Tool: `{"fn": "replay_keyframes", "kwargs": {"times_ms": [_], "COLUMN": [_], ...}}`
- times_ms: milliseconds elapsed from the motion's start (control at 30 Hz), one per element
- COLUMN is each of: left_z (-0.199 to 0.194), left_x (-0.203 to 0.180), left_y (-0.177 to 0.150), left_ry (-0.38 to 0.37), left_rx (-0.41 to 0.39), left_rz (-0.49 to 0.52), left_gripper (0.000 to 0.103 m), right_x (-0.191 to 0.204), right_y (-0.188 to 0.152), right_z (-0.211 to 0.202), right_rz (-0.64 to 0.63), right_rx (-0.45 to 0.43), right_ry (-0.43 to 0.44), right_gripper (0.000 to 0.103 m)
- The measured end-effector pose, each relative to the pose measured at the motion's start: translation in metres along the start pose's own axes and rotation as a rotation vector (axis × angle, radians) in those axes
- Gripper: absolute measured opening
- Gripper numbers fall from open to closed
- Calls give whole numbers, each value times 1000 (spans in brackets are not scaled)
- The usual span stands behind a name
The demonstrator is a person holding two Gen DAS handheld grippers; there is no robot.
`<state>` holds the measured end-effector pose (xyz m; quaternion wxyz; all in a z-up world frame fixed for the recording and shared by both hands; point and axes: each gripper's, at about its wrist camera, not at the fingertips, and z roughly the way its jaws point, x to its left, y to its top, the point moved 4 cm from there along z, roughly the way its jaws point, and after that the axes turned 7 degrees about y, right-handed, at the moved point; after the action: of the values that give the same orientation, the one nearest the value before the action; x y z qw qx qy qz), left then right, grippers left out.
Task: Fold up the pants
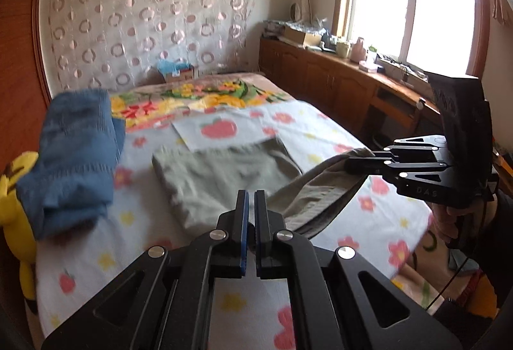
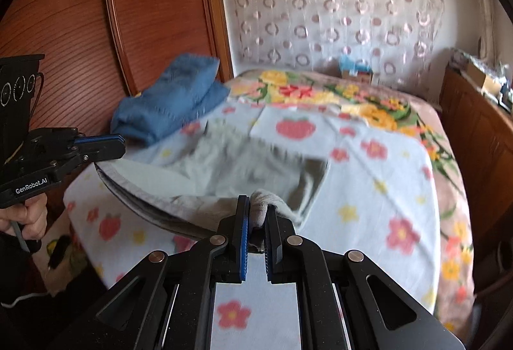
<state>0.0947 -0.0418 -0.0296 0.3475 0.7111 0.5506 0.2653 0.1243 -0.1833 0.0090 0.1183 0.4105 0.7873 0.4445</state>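
Note:
Grey-green pants (image 1: pixel 224 177) lie on the flowered bedsheet (image 1: pixel 368 215), folded part flat at the bed's middle. My left gripper (image 1: pixel 251 196) is shut on the near edge of the pants; the right wrist view shows it (image 2: pixel 120 141) pinching the cloth's left corner. My right gripper (image 2: pixel 258 205) is shut on a bunched corner of the pants (image 2: pixel 231 164), and the left wrist view shows it (image 1: pixel 348 165) holding that corner lifted at the right. The near edge of the cloth hangs stretched between the two grippers above the bed.
A folded pile of blue jeans (image 1: pixel 77 154) sits at the bed's left, by a yellow plush toy (image 1: pixel 12 196). A wooden wardrobe (image 2: pixel 96 13) stands left of the bed. A wooden sideboard (image 1: pixel 346 77) with clutter runs under the window at the right.

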Motion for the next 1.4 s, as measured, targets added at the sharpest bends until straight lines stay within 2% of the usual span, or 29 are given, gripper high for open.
{"fn": "replay_keyframes", "kwargs": {"times_ms": [133,233,367,600,767,1067,1400], "left_z": [-4,-5,7,11,19,29,30], "left_x": [-1,-3,2,6,12,5,4], "left_y": [-16,-29,-51,-68,-79,-100,-104], "left_ry": [-2,0,-8,5,20,9,4], "left_rx": [16,30,81,127,174,228,226], "left_rz": [-18,-22,-41,-55,-79,-97,-109], "left_gripper": [4,4,4,5,45,45,45], "right_x": [11,25,22,20,20,24,20], "right_y": [-10,-23,-30,-49,-50,-56,-61], "right_z": [2,-11,-5,3,6,9,13], "right_rz": [1,4,45,99,117,97,110], "right_rx": [19,24,30,59,65,72,84], "right_ry": [12,15,26,17,14,-17,-46], "right_gripper": [8,8,8,8,8,8,22]}}
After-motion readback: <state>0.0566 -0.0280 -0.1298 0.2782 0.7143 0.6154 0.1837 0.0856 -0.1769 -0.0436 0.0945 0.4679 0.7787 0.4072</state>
